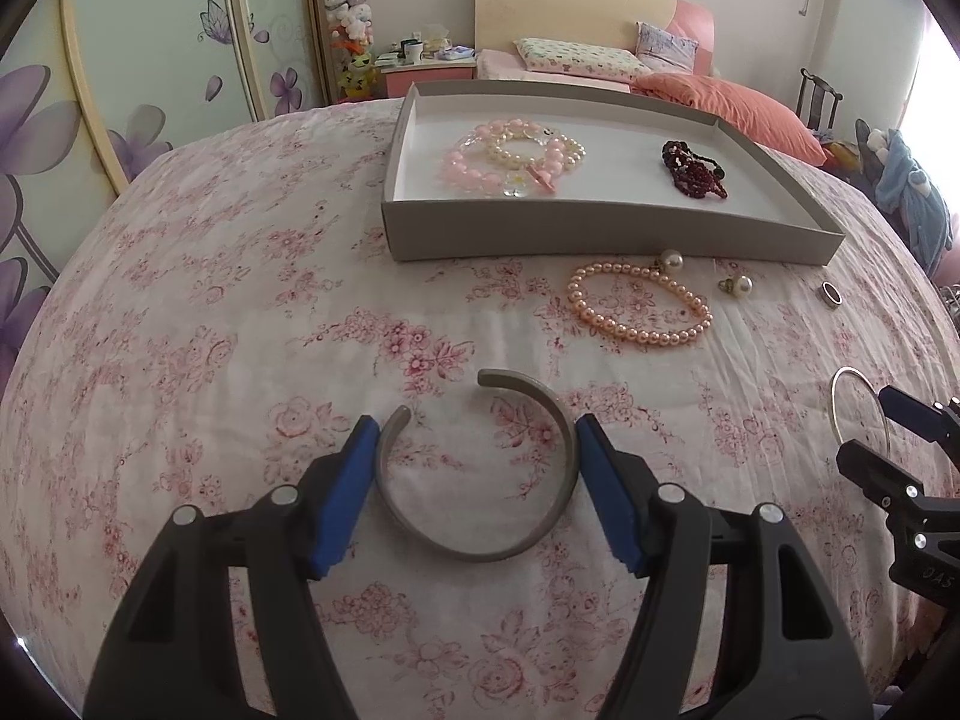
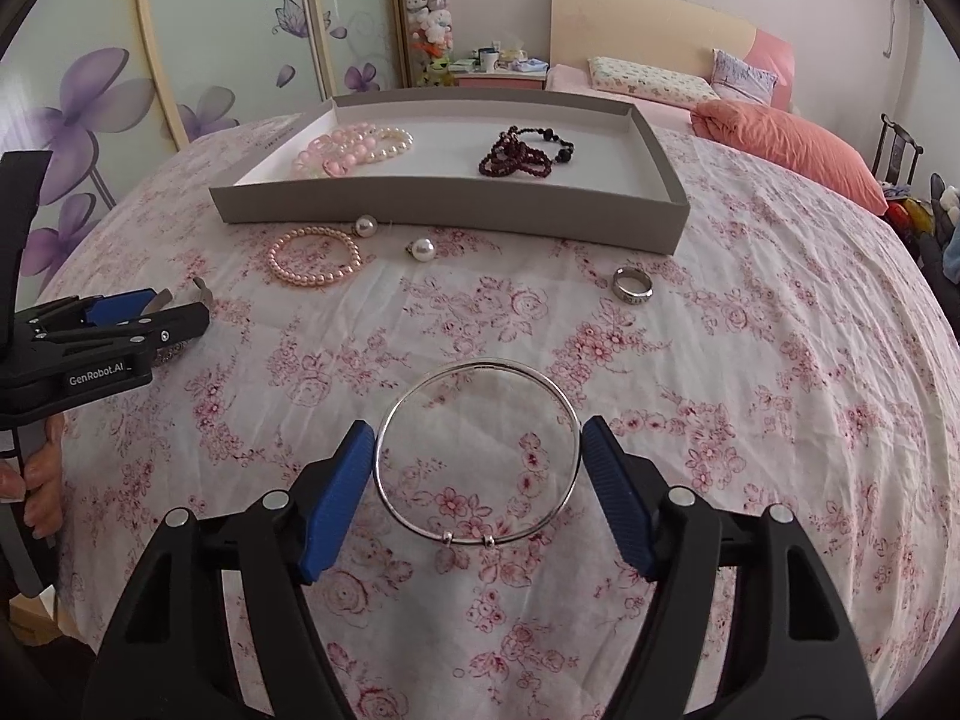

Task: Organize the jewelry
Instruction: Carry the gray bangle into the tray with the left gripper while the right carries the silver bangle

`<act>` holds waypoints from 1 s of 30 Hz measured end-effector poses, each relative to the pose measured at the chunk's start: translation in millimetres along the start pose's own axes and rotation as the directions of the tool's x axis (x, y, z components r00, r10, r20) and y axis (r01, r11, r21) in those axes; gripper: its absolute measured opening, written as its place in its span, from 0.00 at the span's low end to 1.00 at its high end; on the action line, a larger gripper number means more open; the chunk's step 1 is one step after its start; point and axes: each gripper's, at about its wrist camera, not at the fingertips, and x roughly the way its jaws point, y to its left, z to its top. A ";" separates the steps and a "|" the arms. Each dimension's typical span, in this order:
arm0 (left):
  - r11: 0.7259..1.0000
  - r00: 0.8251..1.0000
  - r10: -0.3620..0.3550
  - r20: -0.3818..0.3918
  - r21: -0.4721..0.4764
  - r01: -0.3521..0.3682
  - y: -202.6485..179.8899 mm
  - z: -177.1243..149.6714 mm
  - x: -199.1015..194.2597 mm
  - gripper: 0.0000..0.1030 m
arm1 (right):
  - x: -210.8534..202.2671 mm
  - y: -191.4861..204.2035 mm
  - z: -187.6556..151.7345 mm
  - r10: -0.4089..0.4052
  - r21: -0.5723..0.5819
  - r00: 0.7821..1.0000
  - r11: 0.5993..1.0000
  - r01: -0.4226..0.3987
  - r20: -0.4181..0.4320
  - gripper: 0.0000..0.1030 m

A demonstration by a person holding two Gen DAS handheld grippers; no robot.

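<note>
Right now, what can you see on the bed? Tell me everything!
tray: one, grey, far side of the floral sheet
bead bracelets: pink and cream pile, in tray, left
dark red beads: one bunch, in tray, right
pearl bracelet: one, peach, before tray
pearl earrings: two, white, before tray
ring: one, silver, on sheet
cuff bangle: one, grey, between left claw pads
thin bangle: one, silver, between right claw pads
left claw
right claw

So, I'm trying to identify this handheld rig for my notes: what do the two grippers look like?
Both look alike. The left gripper and right gripper have black plastic frames with silver pivot pins, and two angled fingers tipped with blue ribbed pads. Seen from the right wrist view, the left gripper's side carries white "GenRobot.AI" lettering. No cables or sleeves show.
</note>
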 end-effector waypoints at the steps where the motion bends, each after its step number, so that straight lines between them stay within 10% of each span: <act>1: 1.000 1.000 0.000 0.000 -0.004 0.000 1.0 0.1 -0.3 0.63 | -0.9 1.2 0.7 0.001 -0.002 1.000 1.000 -0.001 0.005 0.69; 30: 0.999 0.987 0.003 0.159 -0.046 0.004 14.8 4.9 -37.8 0.63 | -24.4 14.8 20.9 0.040 0.006 0.986 0.999 -0.042 0.162 0.69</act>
